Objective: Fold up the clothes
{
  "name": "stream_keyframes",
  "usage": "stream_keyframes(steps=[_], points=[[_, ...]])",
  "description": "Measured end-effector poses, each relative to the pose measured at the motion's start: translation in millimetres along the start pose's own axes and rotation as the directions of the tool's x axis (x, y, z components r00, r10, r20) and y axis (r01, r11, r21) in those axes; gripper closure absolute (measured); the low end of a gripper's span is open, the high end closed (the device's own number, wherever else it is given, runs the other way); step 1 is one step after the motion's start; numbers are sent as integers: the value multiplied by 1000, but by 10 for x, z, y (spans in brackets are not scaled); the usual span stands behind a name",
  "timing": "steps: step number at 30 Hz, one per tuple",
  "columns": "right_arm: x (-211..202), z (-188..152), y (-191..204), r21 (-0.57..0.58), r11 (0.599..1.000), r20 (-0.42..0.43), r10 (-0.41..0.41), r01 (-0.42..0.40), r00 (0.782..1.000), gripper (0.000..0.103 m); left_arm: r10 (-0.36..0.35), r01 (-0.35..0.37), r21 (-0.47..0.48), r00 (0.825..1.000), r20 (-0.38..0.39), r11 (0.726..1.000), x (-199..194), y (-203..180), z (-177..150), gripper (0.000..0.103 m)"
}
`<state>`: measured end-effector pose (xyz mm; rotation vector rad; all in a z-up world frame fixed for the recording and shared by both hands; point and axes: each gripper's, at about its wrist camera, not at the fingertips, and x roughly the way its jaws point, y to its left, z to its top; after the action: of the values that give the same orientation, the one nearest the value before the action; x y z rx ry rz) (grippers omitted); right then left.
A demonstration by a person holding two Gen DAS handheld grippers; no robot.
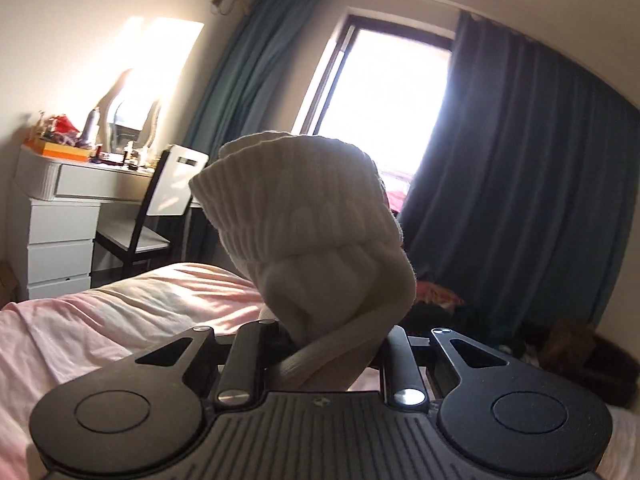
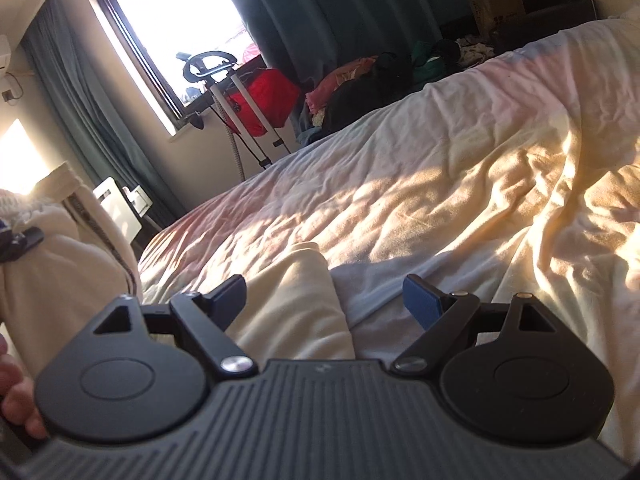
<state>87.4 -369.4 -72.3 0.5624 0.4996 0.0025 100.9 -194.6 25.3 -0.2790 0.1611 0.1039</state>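
Sweater: cream knit sweater (image 1: 304, 216) bunched, lifted above the pink bed (image 1: 120, 320).
Left tongs (image 1: 324, 344): clenched on the sweater.
Right tongs (image 2: 324, 300): released, jaws wide, over a cream fold (image 2: 296, 304) on the bed.

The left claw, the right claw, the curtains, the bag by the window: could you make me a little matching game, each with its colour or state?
Things:
1. left claw
2. right claw
3. curtains
4. bag by the window

Colour or state:
A. red
B. wide open, gripping nothing
C. dark teal
D. closed on a white knitted garment

Pairs: 1-D, 2-B, 3-C, 4-A
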Motion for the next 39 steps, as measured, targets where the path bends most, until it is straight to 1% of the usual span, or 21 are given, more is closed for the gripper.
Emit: stream_keyframes(steps=[4,8,11,13,14,16,17,18,19,21,24,26,29,32,33,34,35,36,37,38,39], points=[[-38,86,-142,50,999,28,20,-21,999,16,-47,64,165,994,-103,984,80,-578,-691,82],[-19,114,-314,97,995,17,-15,14,1000,16,-51,126,270,962,-269,955,159,-823,-1377,81],[25,61,-425,155,987,-12,33,-31,999,15,-59,147,331,963,-262,932,180,-739,-1525,77],[57,44,-500,226,968,-14,114,-108,993,15,-81,189,336,947,-309,923,231,-613,-1501,71],[76,41,-529,262,953,-11,160,-151,987,15,-92,210,338,938,-333,917,256,-549,-1488,65],[119,32,-550,325,915,-6,255,-239,967,14,-107,247,366,926,-361,898,262,-310,-1415,43],[150,20,-548,352,891,-8,307,-285,952,14,-115,265,379,920,-374,887,264,-190,-1379,13],[179,3,-528,373,867,-12,360,-330,933,14,-144,294,372,913,-381,880,245,61,-1282,0],[209,-20,-486,382,849,-22,402,-364,915,14,-172,319,369,909,-380,873,178,142,-1263,1],[266,-73,-375,370,844,-60,440,-389,896,15,-206,375,384,887,-412,844,97,320,-1205,1],[348,-198,-216,307,899,-145,370,-314,918,14,-226,433,440,865,-448,787,-34,580,-1105,1],[405,-270,-215,320,910,-160,327,-264,932,14,-193,434,521,871,-453,735,-196,697,-1035,1],[551,-312,-261,379,897,-157,306,-229,939,14,-143,427,633,882,-449,646,-340,905,-944,1],[706,-343,-252,388,901,-138,264,-193,954,15,-128,405,705,902,-412,582,-368,1177,-924,1],[756,-348,-212,364,914,-127,238,-178,963,15,-122,393,712,908,-402,582,-363,1236,-935,1],[781,-345,-164,327,931,-112,206,-160,972,29,-117,382,718,913,-391,582,-357,1295,-946,0],[769,-334,-117,283,949,-92,175,-143,980,39,-111,370,723,918,-380,583,-352,1353,-957,1],[757,-324,-70,239,963,-70,144,-123,987,42,-113,377,719,915,-388,583,-341,1389,-973,1],[724,-307,-21,195,975,-44,120,-109,992,53,-115,385,715,911,-397,584,-329,1423,-988,1],[656,-281,31,152,983,-11,108,-105,994,60,-104,384,726,911,-400,571,-310,1429,-1012,1],[582,-252,74,123,986,22,108,-110,994,62,-97,379,747,914,-394,545,-290,1421,-1046,1]])
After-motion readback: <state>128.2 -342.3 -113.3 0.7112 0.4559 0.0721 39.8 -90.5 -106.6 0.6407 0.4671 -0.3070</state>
